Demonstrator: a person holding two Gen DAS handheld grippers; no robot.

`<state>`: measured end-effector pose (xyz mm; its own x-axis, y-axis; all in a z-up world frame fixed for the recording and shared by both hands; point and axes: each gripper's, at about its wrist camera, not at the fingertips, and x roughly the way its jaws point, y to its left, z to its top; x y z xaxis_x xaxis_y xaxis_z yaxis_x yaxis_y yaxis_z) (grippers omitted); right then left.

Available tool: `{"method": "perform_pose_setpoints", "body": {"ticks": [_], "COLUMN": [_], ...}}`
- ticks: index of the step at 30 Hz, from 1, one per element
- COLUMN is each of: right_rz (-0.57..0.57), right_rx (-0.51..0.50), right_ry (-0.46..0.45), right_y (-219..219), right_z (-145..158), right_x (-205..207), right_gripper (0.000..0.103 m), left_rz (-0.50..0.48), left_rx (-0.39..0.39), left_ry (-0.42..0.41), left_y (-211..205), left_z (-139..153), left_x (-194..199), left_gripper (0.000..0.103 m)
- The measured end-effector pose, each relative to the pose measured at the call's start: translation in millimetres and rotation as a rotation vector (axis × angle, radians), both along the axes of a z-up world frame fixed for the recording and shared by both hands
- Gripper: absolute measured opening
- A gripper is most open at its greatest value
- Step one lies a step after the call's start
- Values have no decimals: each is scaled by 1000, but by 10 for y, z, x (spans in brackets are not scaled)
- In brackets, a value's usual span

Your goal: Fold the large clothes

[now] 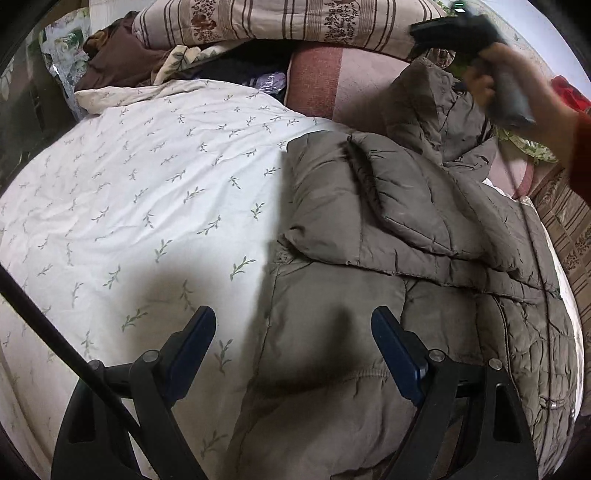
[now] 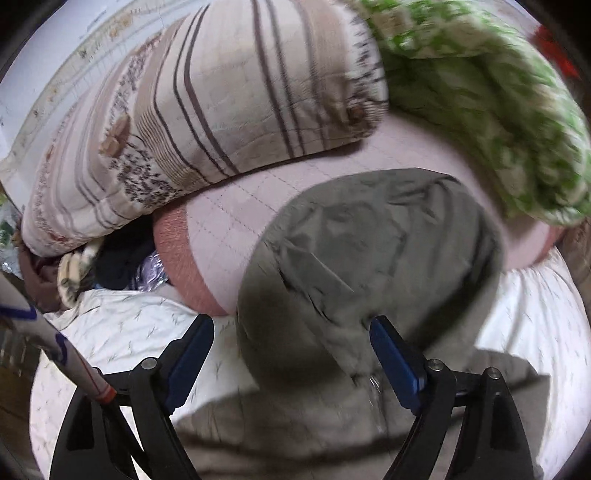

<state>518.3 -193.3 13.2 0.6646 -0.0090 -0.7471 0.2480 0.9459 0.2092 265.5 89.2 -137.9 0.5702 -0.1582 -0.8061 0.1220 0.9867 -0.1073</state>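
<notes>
One jacket [image 1: 406,229]; two tools [image 1: 293,345] [image 2: 291,354]

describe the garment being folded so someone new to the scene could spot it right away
Start at the white leaf-print bedsheet. On its right side lies the puffer jacket, below the striped pillow. It is the only olive-grey, quilted, matte piece; everything nearby is patterned or pink.

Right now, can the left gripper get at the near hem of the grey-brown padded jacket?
Probably yes. The left gripper hangs open just over the padded jacket on the leaf-print sheet, with nothing lying between them. The right gripper is at the far end.
</notes>
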Motion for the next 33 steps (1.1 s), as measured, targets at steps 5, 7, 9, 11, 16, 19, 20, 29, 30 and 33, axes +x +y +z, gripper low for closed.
{"method": "perform_pose_setpoints", "body": {"ticks": [5, 7, 9, 11, 16, 19, 20, 29, 30, 33], "right_rz": [53, 82, 120, 174, 269, 284, 284, 227, 224, 226], "right_rx": [-61, -17, -37, -23, 33, 102, 126, 102, 98, 117], "right_ry": [62, 65, 30, 2, -75, -91, -85, 32, 33, 16], "right_y": [172, 178, 221, 254, 295, 323, 361, 555, 533, 430], "right_z": [-229, -239, -144, -38, 114, -66, -153, -1209, -1252, -1133], "right_x": [345, 234, -11, -355, -1647, -2428, -2567, -2617, -2538, -2498], "right_gripper": [9, 9, 8, 8, 8, 8, 8, 9, 10, 26], "left_rz": [5, 28, 55, 86, 136, 150, 157, 197, 199, 185], "left_rx": [21, 11, -9, -21, -25, -29, -26, -11, -8, -13], "left_ry": [3, 1, -1, -5, -35, -46, -51, -62, -63, -64], "left_y": [16, 85, 171, 272, 459, 524, 540, 555, 551, 525], "left_z": [-35, -11, 17, 47, 163, 213, 229, 289, 288, 293], "left_x": [43, 66, 82, 89, 64, 46, 39, 4, 1, -2], "left_gripper": [86, 86, 86, 86, 86, 86, 86, 86, 86, 86]}}
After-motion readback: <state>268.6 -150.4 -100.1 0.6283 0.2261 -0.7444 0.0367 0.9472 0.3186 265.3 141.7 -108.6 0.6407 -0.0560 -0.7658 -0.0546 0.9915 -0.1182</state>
